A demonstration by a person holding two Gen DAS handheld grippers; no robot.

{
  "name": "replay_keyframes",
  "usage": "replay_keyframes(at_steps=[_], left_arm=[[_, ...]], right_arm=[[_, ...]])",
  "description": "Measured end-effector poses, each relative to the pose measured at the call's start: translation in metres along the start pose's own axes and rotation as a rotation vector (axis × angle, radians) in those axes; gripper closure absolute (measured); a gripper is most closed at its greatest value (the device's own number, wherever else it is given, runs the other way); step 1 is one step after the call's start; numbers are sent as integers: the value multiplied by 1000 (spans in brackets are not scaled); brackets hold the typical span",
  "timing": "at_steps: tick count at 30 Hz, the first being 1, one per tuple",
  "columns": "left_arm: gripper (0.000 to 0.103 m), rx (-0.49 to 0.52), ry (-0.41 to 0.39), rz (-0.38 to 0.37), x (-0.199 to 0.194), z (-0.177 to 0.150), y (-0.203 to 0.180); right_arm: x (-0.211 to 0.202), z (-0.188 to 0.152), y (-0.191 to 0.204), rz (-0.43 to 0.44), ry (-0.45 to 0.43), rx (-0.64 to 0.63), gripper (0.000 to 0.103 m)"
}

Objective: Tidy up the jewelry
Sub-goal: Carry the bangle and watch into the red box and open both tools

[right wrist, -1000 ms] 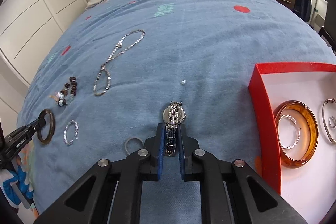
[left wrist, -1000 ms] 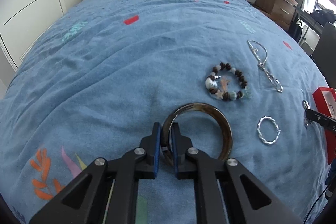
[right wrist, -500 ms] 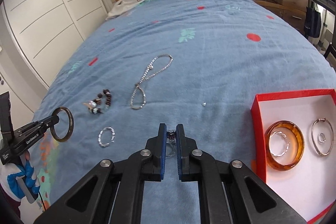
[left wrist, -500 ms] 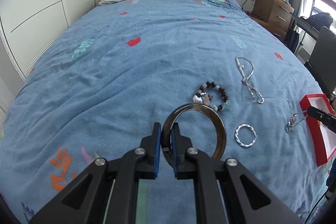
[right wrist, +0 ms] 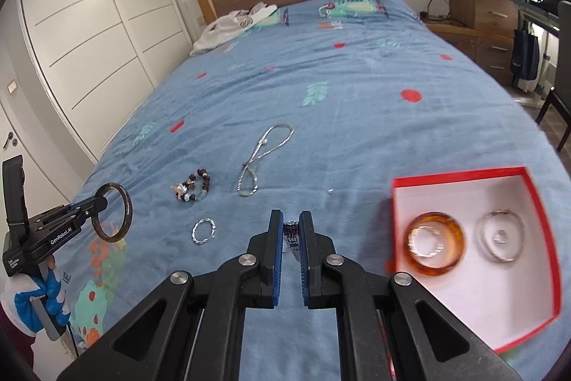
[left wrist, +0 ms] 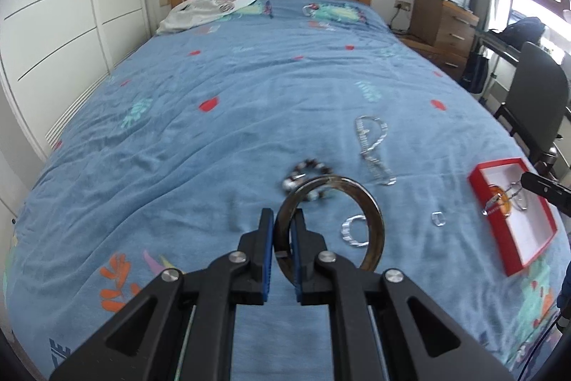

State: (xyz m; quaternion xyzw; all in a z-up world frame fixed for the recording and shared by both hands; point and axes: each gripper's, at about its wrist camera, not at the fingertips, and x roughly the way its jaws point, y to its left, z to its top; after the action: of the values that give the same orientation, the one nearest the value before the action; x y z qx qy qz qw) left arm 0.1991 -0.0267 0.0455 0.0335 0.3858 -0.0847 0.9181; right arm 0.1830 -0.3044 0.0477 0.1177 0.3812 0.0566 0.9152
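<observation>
1. The left gripper [left wrist: 282,231] is clamped on the rim of a dark brown translucent bangle [left wrist: 369,202], held clear above the blue patterned bedspread [left wrist: 214,149].
2. The right gripper [right wrist: 291,231] pinches a silver metal-link watch [right wrist: 292,234].
3. The red cardboard box with white lining [right wrist: 464,179] lies to the right, nearer the right gripper.

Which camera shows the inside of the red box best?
The right wrist view: the red box sits close, with an amber bangle and silver rings on its white floor. The left wrist view shows it small, at the right edge.
</observation>
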Motion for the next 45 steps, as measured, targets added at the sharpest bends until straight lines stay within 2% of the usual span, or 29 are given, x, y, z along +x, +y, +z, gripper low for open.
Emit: replay_keyframes(at_steps=[7, 15, 21, 27, 33, 40, 45], left_arm=[[94, 45, -38, -88, -23, 11, -66], [94, 110, -30, -220, -20, 19, -173], [94, 182, 21, -292, 5, 15, -258], [94, 266, 91, -312, 37, -4, -318], [94, 310, 164, -307, 68, -27, -345], [94, 331, 231, -302, 90, -47, -349], [94, 348, 238, -299, 93, -51, -355]], right_arm=[[-47, -1, -38, -42, -37, 22, 95], [-86, -3, -100, -111, -41, 34, 95], [-86, -8, -147, -131, -23, 54, 95], [-64, -20, -186, -128, 20, 87, 95], [-46, -40, -213, -115, 70, 105, 95], [-29, -57, -219, -97, 119, 85, 95], [-21, -69, -221, -108, 155, 73, 95]])
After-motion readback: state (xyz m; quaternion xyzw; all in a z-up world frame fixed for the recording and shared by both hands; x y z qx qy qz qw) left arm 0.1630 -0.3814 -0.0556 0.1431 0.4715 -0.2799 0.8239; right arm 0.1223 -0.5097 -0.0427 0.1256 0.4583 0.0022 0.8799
